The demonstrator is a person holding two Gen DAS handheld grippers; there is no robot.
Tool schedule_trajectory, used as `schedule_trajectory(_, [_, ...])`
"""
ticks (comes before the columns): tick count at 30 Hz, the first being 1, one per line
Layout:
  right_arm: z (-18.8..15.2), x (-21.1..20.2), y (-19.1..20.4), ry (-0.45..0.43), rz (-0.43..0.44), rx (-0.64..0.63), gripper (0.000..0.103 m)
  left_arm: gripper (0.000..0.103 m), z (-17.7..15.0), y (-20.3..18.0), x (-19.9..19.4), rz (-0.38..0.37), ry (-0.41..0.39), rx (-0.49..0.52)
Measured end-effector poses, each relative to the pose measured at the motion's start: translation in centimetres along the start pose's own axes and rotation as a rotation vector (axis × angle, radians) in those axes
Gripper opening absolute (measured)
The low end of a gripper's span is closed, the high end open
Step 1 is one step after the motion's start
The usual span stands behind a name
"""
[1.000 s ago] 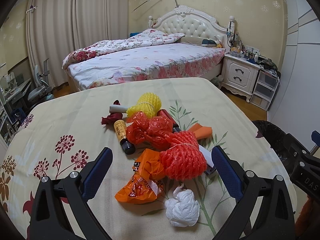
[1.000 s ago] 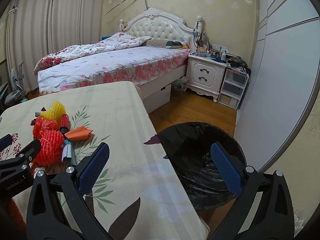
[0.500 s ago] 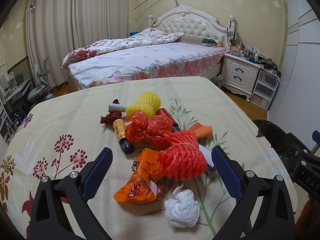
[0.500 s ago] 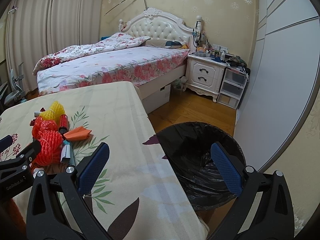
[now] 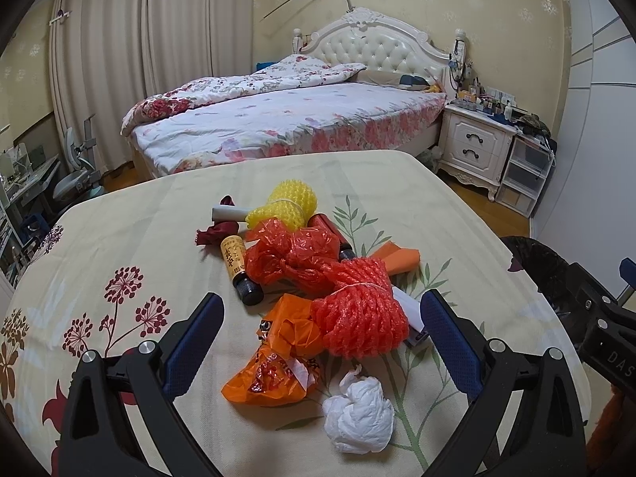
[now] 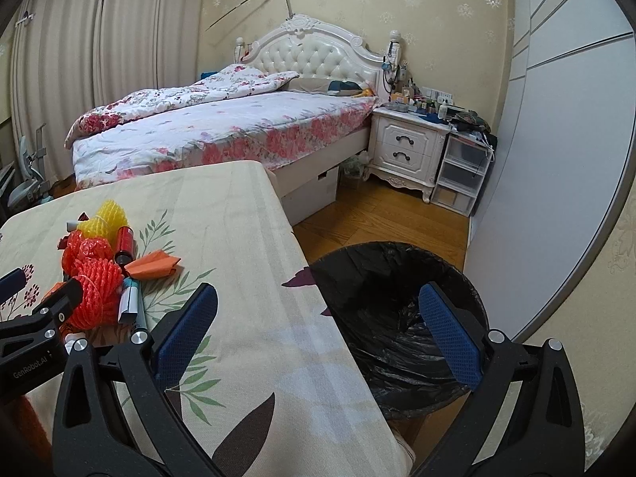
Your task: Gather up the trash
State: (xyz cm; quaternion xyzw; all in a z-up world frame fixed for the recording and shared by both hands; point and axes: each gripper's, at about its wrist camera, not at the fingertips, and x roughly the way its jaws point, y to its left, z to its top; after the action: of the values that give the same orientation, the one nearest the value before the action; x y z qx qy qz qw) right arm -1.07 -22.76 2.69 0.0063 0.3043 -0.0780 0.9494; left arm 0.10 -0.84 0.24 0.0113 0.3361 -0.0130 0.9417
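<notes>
A pile of trash lies on the floral tablecloth (image 5: 119,238): a red foam net (image 5: 363,314), an orange plastic bag (image 5: 278,361), a crumpled red bag (image 5: 294,254), a yellow foam net (image 5: 288,204), a small brown bottle (image 5: 238,270), a white tissue ball (image 5: 357,411) and an orange paper (image 5: 397,258). My left gripper (image 5: 318,342) is open and empty, just short of the pile, its jaws on either side of the orange bag and red net. My right gripper (image 6: 318,330) is open and empty over the table's right edge, beside a black-lined bin (image 6: 397,302).
A bed (image 5: 286,119) stands beyond the table, with a white nightstand (image 6: 409,151) and plastic drawers (image 6: 461,179) to its right. Wooden floor lies between table, bin and a white wardrobe wall. The pile also shows in the right wrist view (image 6: 99,282).
The left gripper has edged slightly closer to the pile. The right gripper has barely moved. Both stay open.
</notes>
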Motion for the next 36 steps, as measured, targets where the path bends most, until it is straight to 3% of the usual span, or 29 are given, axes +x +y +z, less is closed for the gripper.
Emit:
schedule_trajectory(9, [-0.1,-0.1,0.0,0.001,0.002,-0.002,0.099,0.096,-0.2,-0.2,0.0,-0.009,0.002,0.012])
schedule_trajectory(17, [-0.6,-0.2,0.2,0.009,0.026,-0.008,0.098,0.096,-0.4,1.8,-0.3,0.015,0.019,0.009])
schedule_trajectory(20, [-0.7,-0.5,0.6,0.011,0.035,-0.019,0.089,0.093,-0.5,2.7,-0.5,0.024,0.023,0.006])
schedule_trajectory(21, [-0.6,-0.5,0.8,0.018,0.041,-0.02,0.085,0.086,-0.5,3.1,-0.5,0.031,0.024,0.001])
schedule_trajectory(22, [-0.6,-0.5,1.0,0.025,0.051,-0.022,0.085,0.075,-0.5,3.4,-0.5,0.034,0.031,-0.004])
schedule_trajectory(23, [-0.6,-0.6,1.2,0.03,0.06,-0.023,0.084,0.074,-0.6,3.7,-0.4,0.031,0.045,-0.01])
schedule_trajectory(26, [-0.4,-1.0,2.1,0.034,0.094,-0.031,0.08,0.074,-0.7,4.6,-0.3,0.033,0.057,-0.026])
schedule_trajectory(36, [0.2,-2.2,8.1,0.033,0.25,-0.121,0.08,0.074,-1.0,7.4,-1.5,0.088,0.043,-0.023])
